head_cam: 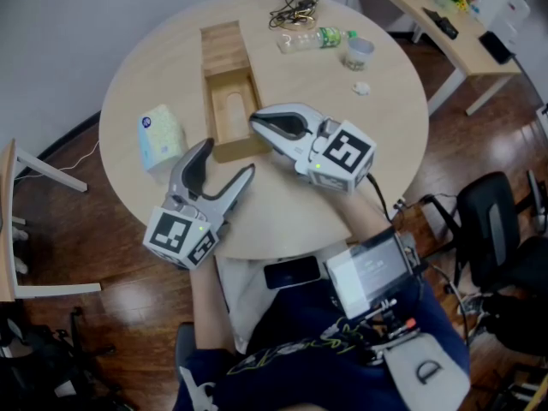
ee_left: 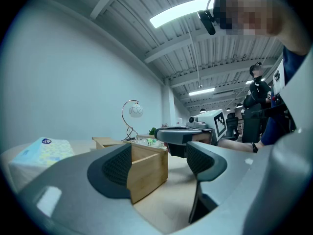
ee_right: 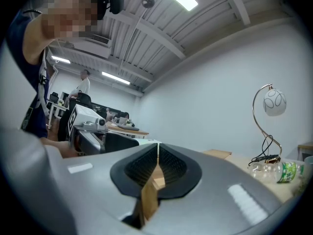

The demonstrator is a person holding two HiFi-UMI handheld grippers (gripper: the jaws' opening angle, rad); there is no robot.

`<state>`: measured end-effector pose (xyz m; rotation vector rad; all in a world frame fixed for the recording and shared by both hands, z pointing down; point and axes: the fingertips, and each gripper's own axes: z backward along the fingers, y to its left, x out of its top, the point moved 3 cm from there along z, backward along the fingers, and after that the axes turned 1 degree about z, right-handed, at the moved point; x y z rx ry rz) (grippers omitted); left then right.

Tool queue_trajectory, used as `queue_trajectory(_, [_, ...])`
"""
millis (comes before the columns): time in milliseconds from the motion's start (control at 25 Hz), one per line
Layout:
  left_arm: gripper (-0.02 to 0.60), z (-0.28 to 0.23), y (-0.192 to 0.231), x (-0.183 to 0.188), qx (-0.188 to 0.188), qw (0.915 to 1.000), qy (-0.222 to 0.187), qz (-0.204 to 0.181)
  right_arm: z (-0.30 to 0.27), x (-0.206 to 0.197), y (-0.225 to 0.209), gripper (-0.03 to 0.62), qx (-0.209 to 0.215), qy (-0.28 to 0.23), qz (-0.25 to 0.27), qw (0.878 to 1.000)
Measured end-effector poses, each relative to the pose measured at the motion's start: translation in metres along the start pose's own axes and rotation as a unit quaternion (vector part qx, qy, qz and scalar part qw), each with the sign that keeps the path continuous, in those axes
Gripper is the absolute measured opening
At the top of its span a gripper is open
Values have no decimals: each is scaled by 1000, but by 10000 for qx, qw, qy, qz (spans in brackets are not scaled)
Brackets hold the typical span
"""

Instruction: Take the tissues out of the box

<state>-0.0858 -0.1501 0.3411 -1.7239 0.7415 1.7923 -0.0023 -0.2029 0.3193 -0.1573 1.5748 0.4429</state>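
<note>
A long wooden box (head_cam: 235, 151) lies in the middle of the round table (head_cam: 291, 204), its sliding lid (head_cam: 224, 48) pushed to the far end. The open compartment looks empty. A blue-and-yellow tissue pack (head_cam: 161, 137) lies on the table left of the box. My right gripper (head_cam: 257, 120) is shut on the box's near right wall, the thin wooden wall (ee_right: 149, 197) pinched between its pads (ee_right: 157, 168). My left gripper (head_cam: 227, 157) stands open just in front of the box. The near corner of the box (ee_left: 146, 168) sits between its jaws (ee_left: 159, 163), and the tissue pack (ee_left: 41, 151) shows off to the left.
A plastic bottle (head_cam: 321, 38), a clear cup (head_cam: 360, 52) and a tangle of cable (head_cam: 291, 8) sit at the table's far edge. A bent-wire lamp (ee_right: 269, 106) stands there too. A desk (head_cam: 445, 24) and a black chair (head_cam: 497, 229) stand to the right.
</note>
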Motion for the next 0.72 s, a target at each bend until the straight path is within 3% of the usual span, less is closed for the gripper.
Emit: queue_trajectory(720, [360,0,0,1,1,10000,-12,5,-2,-2,1,0,32,73,-34,10000])
